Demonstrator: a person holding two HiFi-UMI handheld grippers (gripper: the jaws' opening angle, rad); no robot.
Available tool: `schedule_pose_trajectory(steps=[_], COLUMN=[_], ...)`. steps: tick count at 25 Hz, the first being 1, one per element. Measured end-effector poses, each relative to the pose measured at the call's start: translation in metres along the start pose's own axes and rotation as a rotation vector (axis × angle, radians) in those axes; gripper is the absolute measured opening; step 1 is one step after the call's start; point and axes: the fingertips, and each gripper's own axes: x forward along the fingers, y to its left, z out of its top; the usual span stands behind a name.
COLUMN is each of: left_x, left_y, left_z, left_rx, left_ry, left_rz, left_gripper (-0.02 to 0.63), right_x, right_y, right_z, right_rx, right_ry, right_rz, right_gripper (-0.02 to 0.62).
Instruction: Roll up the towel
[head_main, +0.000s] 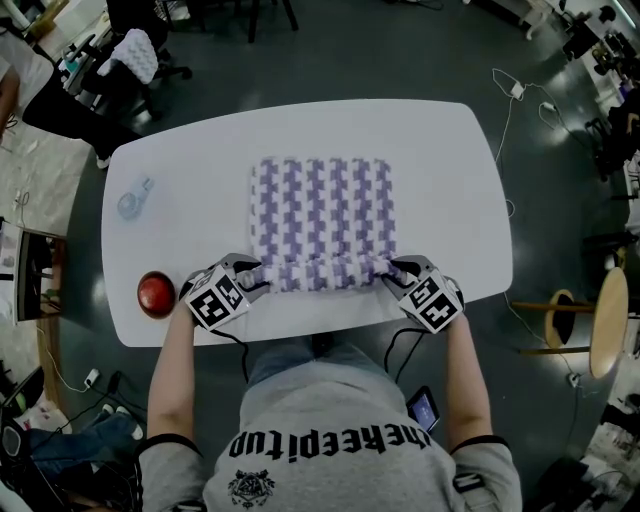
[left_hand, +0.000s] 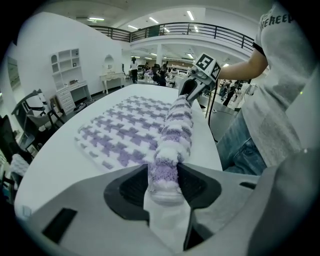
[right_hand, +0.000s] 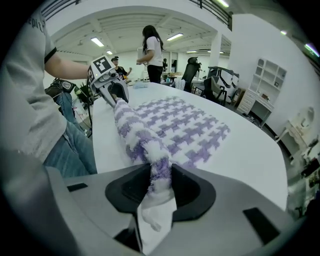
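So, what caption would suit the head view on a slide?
Left gripper and right gripper grip the ends of a partly rolled towel on a table.

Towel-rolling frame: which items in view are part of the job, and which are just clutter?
In the job:
- towel, near edge already rolled
- left gripper and right gripper, each gripping one end of the roll
- table under it

Lying about:
- red round object
- clear plastic item
Both sit on the table's left side, clear of the towel.
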Motion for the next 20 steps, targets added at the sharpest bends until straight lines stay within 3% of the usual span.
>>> schedule_pose_trajectory(steps=[12, 20], left_x=[0.009, 0.013], left_y=[0.047, 0.077], left_z=[0.016, 0.022], left_rx=[0.012, 0.005], left_ry=[0.006, -0.003], left_rz=[0.068, 0.068], left_gripper=[0.184, 0.184], right_x=[0.013, 0.023], right_y=[-0.037, -0.061], right_z=[0.018, 0.032], right_rx=[0.054, 0.083], right_ry=[-0.011, 0.01], right_rz=[-0.063, -0.105], right_gripper=[0.12, 0.12])
